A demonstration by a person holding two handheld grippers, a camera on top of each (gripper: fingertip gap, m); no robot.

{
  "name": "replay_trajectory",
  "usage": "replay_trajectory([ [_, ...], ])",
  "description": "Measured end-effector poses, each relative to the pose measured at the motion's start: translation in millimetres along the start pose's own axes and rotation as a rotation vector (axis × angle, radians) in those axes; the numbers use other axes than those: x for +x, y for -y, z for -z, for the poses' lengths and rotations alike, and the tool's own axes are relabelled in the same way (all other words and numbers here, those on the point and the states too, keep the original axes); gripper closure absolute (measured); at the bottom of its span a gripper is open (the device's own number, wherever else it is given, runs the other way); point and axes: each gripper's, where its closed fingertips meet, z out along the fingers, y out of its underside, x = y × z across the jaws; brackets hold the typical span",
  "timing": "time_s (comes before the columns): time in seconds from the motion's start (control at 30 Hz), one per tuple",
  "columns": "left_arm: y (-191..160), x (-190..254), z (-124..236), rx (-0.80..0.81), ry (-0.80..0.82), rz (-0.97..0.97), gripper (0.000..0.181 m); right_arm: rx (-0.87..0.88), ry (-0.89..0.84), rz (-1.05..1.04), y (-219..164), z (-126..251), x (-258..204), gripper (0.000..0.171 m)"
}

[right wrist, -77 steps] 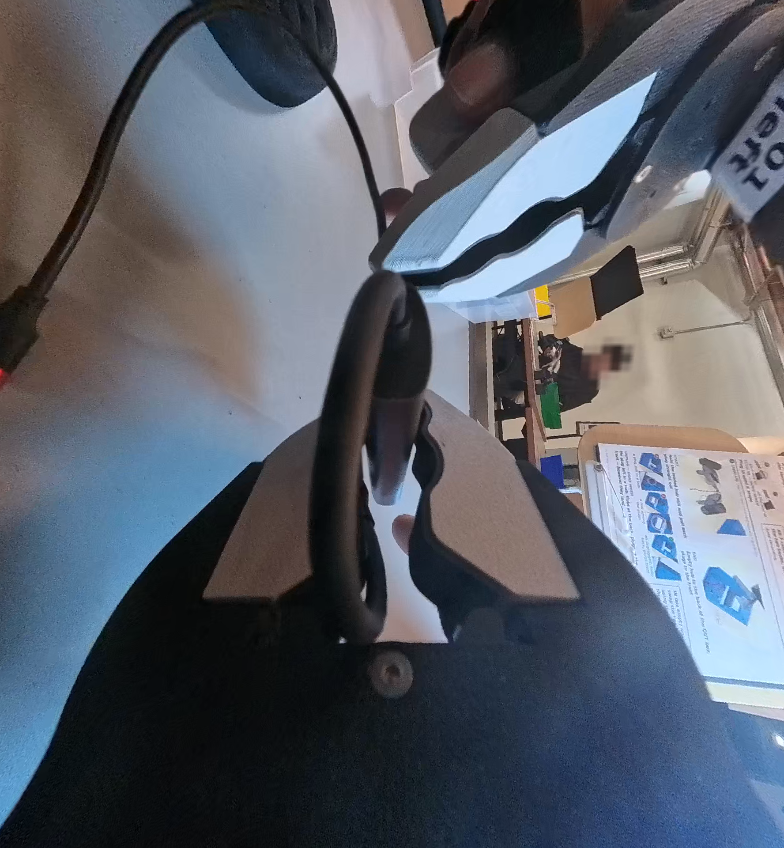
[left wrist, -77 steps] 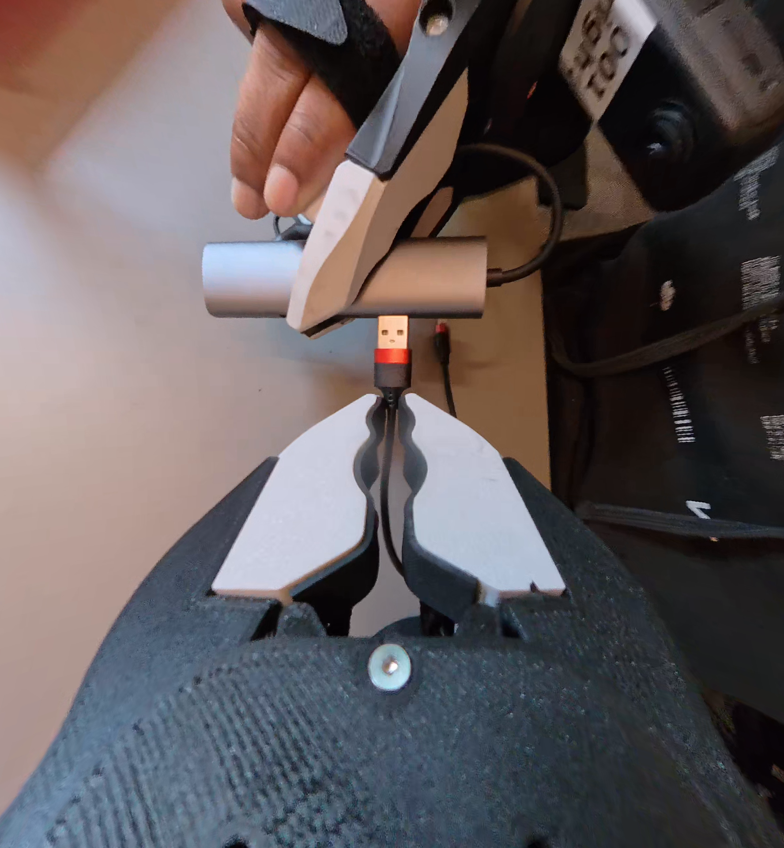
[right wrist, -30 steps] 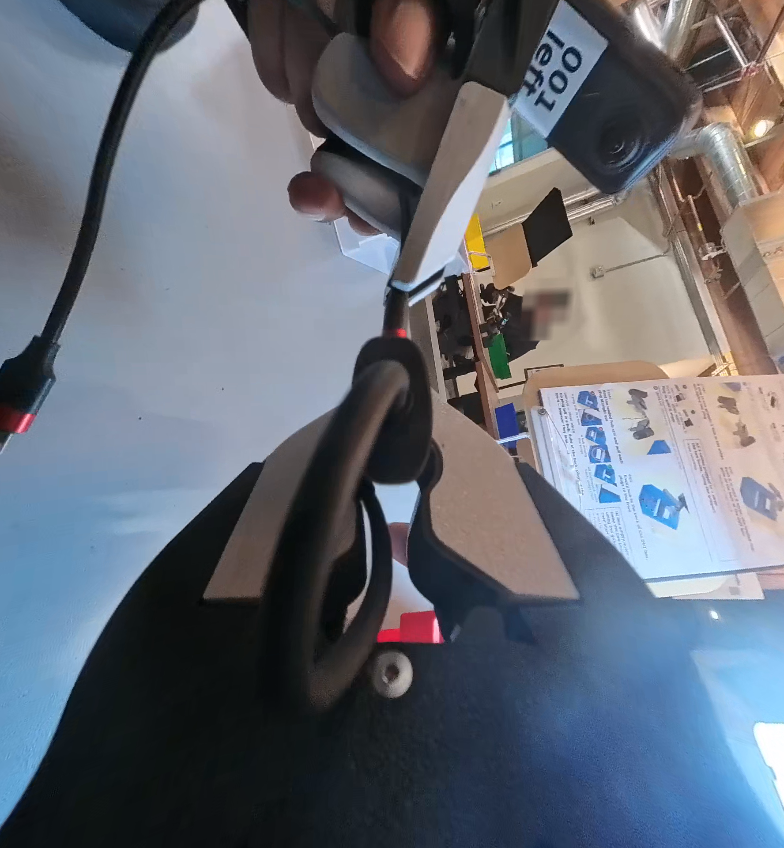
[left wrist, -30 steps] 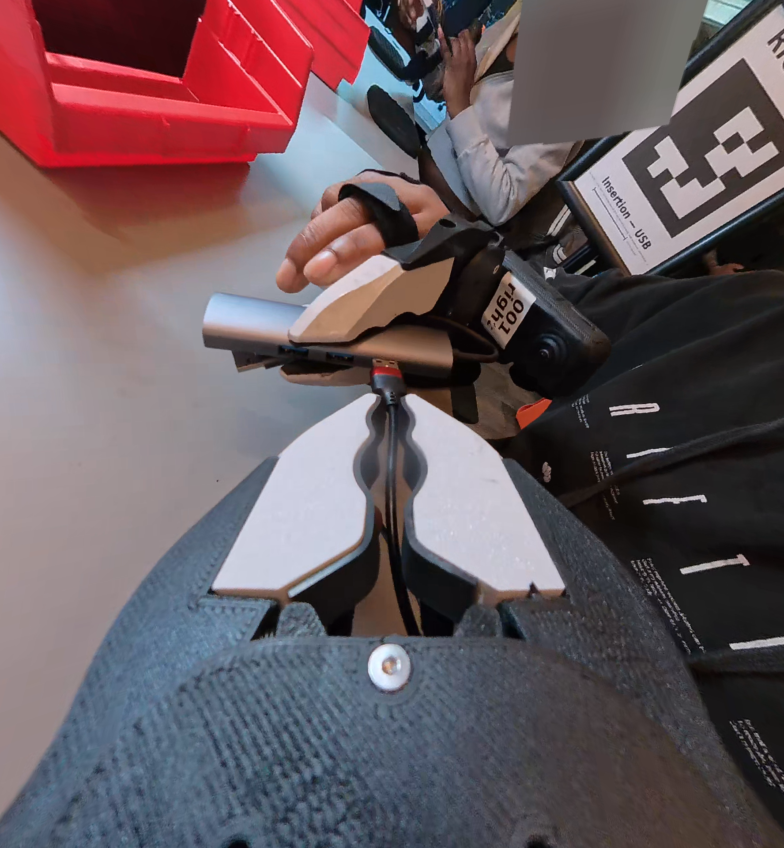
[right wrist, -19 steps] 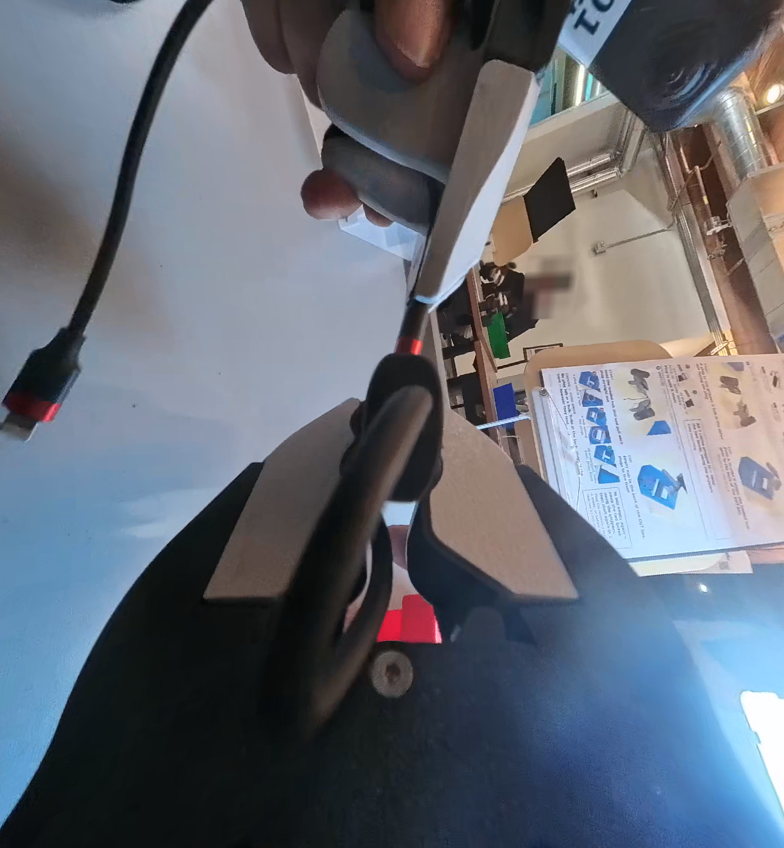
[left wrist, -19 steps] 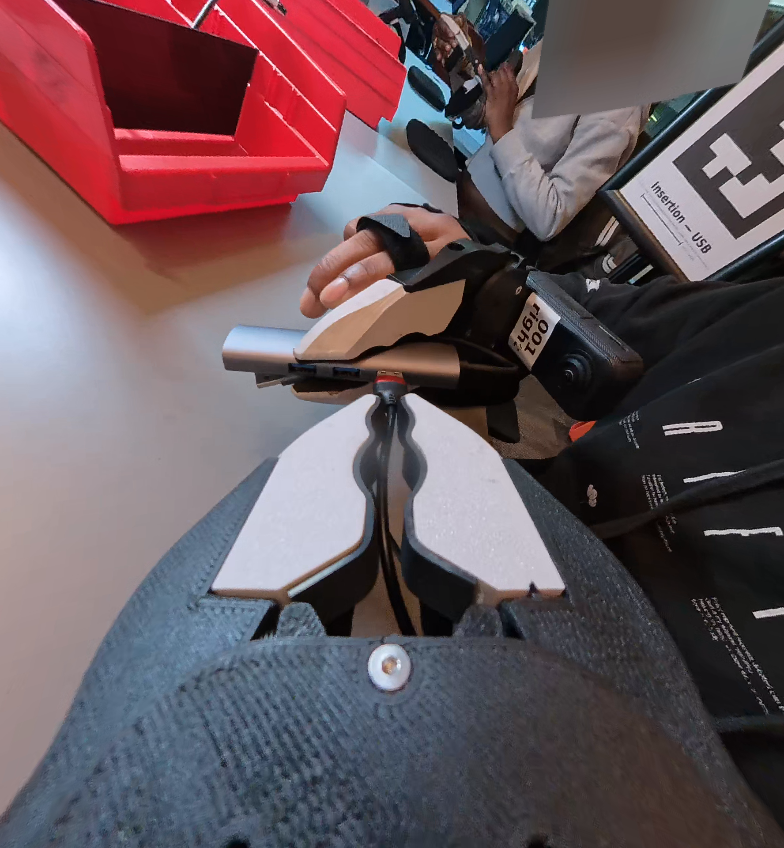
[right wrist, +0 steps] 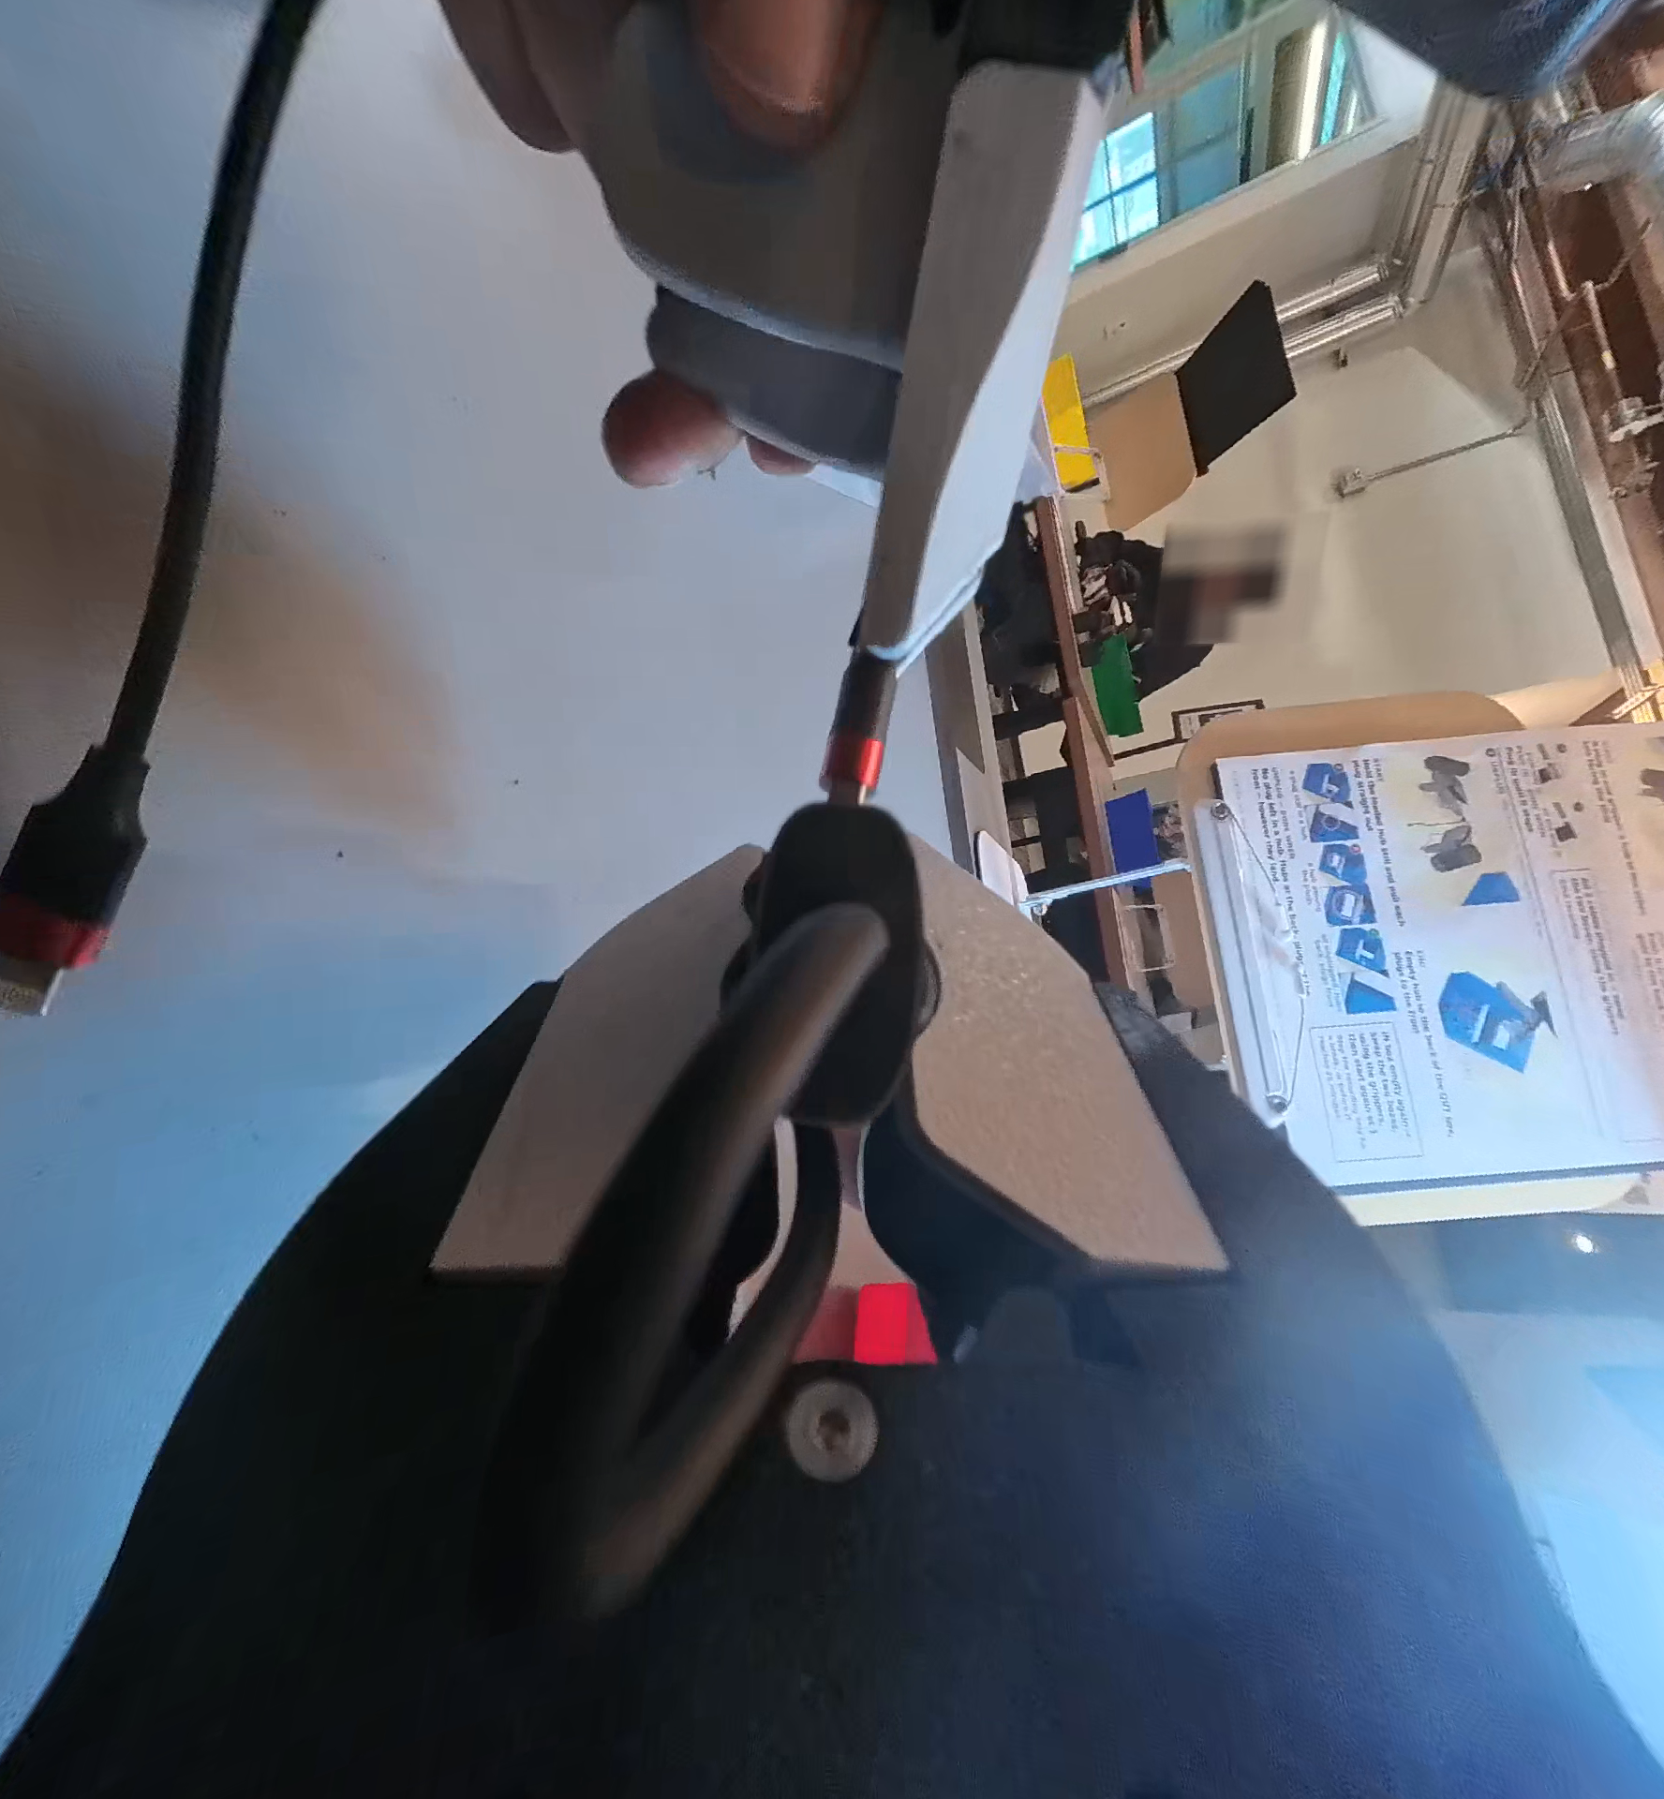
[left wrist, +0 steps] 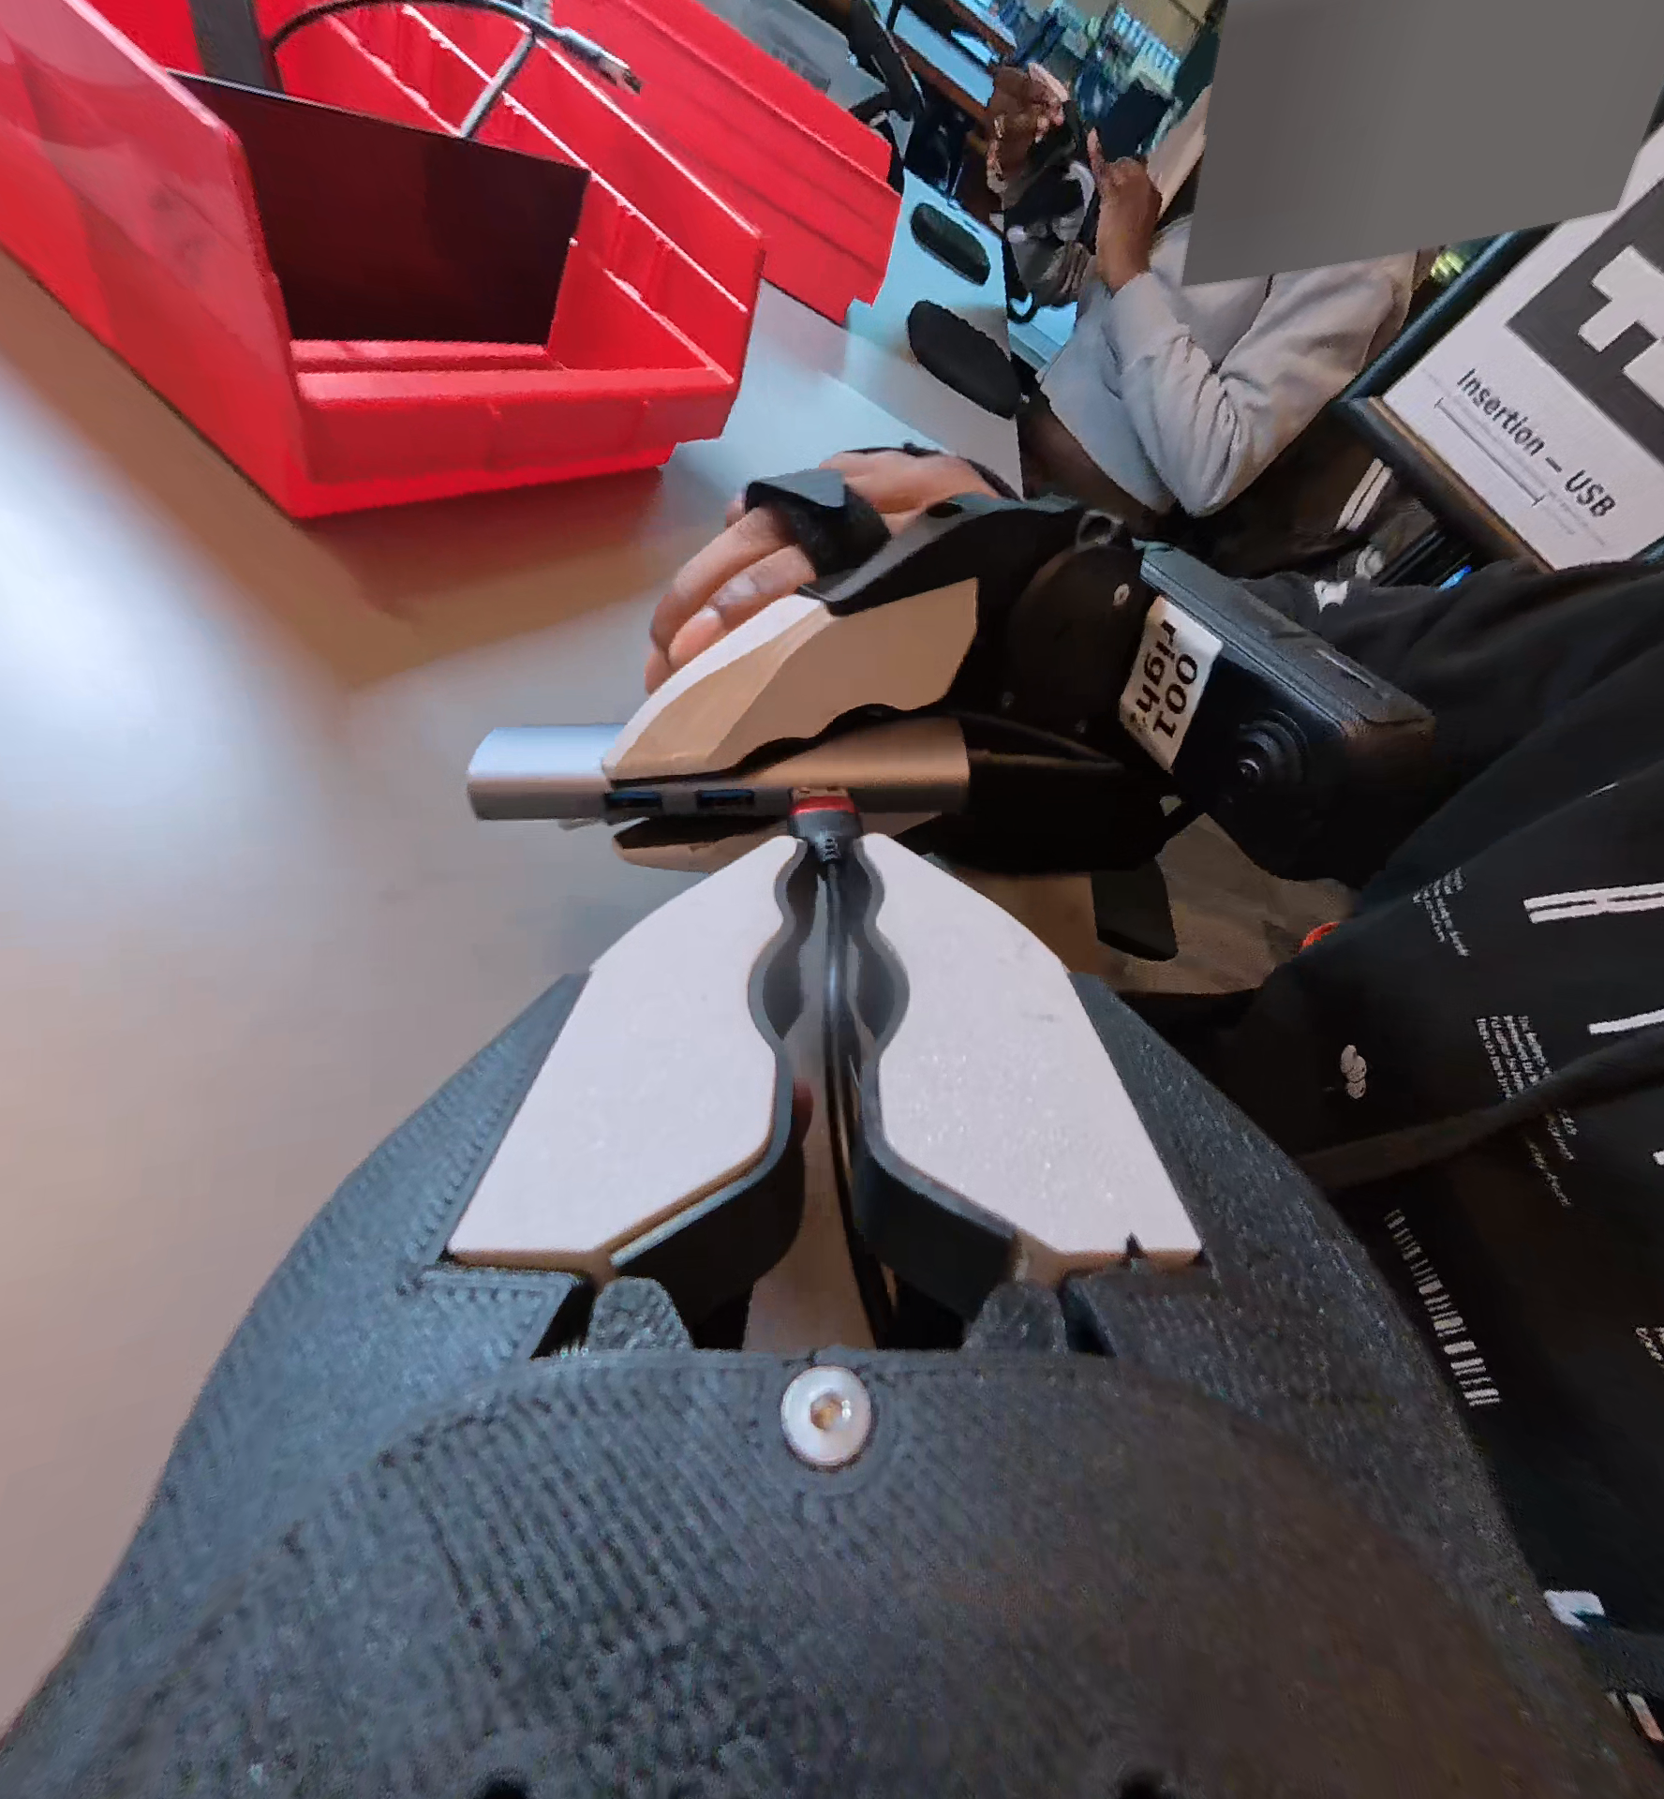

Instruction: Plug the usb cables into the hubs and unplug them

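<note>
Left gripper (left wrist: pixel 823 857) pinches the black usb cable (left wrist: pixel 833 973) mid-frame, plug seated in the grey hub (left wrist: pixel 711 774). Right gripper (left wrist: pixel 711 789) clamps that hub just above.

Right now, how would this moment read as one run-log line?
left tongs: shut on USB cable | USB plug: seated in grey hub | right tongs: shut on hub | two hub ports: free

left gripper (left wrist: pixel 823 857) pinched closed; right gripper (right wrist: pixel 833 876) clamped, tips nearly meeting
</note>
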Motion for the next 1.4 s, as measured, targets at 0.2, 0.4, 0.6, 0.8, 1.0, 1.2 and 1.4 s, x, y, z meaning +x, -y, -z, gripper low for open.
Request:
replay_trajectory([
  [0.2, -1.2, -1.3, -3.9, 0.003, -0.001, -0.014, 0.175, -0.018, -0.013, 0.028, 1.2, 0.9, 3.5, 0.155],
  [0.4, 1.9, -9.8, -0.4, 0.059, -0.046, 0.087, 0.175, -0.002, 0.046, -0.040, -1.5, -3.8, -1.4, 0.154],
  [0.6, 13.5, -37.5, 22.8, 0.166, 0.017, 0.168, 0.175, -0.025, 0.024, -0.159, -5.4, 0.8, 15.5, 0.127],
  [0.8, 21.3, -29.0, 29.2, 0.197, 0.029, 0.076, 0.166, -0.038, 0.099, -0.132, 6.2, 2.7, 18.1, 0.154],
  [1.0, 50.6, -67.2, 93.0, 0.337, 0.404, -0.144, 0.145, -0.124, 0.036, -0.194, -22.6, 35.2, 109.1, 0.155],
  [1.2, 50.8, -88.0, 116.9, 0.373, 0.537, -0.173, 0.146, -0.542, -0.050, -0.243, -133.6, 72.0, 242.3, 0.155],
  [1.4, 46.5, -87.4, 108.3, 0.341, 0.548, -0.210, 0.148, -0.933, 0.032, -0.380, -257.9, 92.5, 274.8, 0.155],
])
